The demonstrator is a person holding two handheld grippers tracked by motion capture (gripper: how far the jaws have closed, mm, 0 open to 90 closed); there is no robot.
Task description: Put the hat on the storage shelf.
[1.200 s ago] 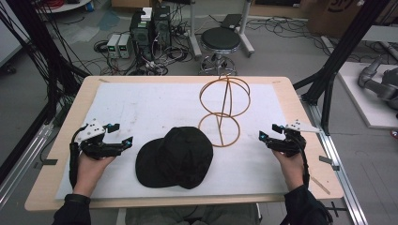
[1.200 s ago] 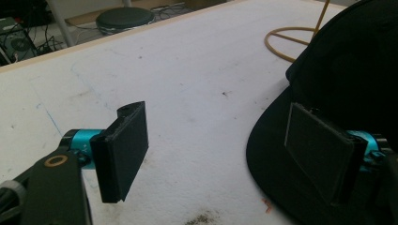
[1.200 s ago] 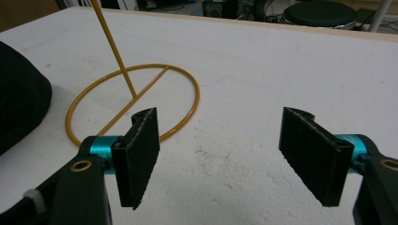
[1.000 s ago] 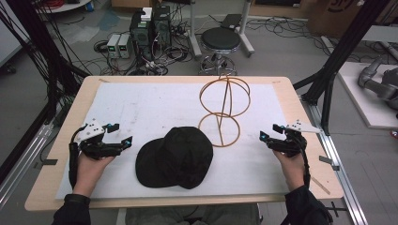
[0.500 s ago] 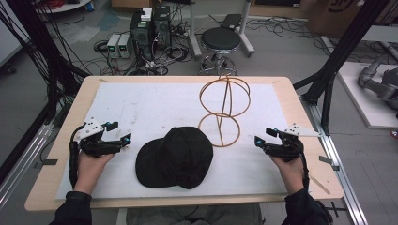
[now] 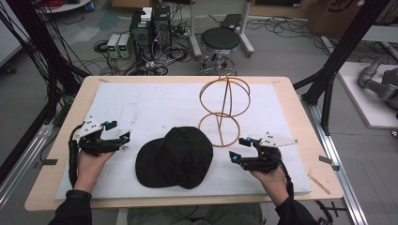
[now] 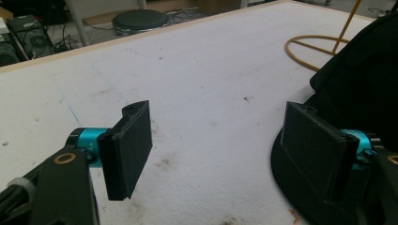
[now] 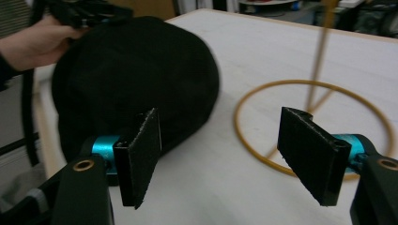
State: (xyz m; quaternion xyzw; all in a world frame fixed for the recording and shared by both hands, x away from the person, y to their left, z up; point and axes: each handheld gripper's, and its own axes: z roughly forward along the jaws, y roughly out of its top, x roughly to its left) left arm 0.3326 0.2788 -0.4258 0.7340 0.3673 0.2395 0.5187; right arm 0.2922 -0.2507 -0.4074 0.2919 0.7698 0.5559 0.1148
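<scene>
A black cap (image 6: 174,157) lies on the white mat near the table's front middle. Behind it and a little to the right stands a golden wire hat stand (image 6: 224,101), a sphere of hoops over a round base ring (image 6: 220,130). My left gripper (image 6: 123,139) rests open to the left of the cap, its jaws wide apart with the cap's edge (image 7: 371,84) beside the right-hand jaw. My right gripper (image 6: 238,150) hovers open just to the right of the cap, with the cap (image 8: 136,70) and the base ring (image 8: 319,122) ahead of its jaws.
The white mat (image 6: 141,103) covers most of the wooden table (image 6: 286,84). A round black stool (image 6: 220,40), electronic boxes and tangled cables lie on the floor beyond the far edge. Black frame posts stand at both sides of the table.
My right gripper has moved left toward the cap and stand base. The left gripper has barely shifted. Cap and stand are as before.
</scene>
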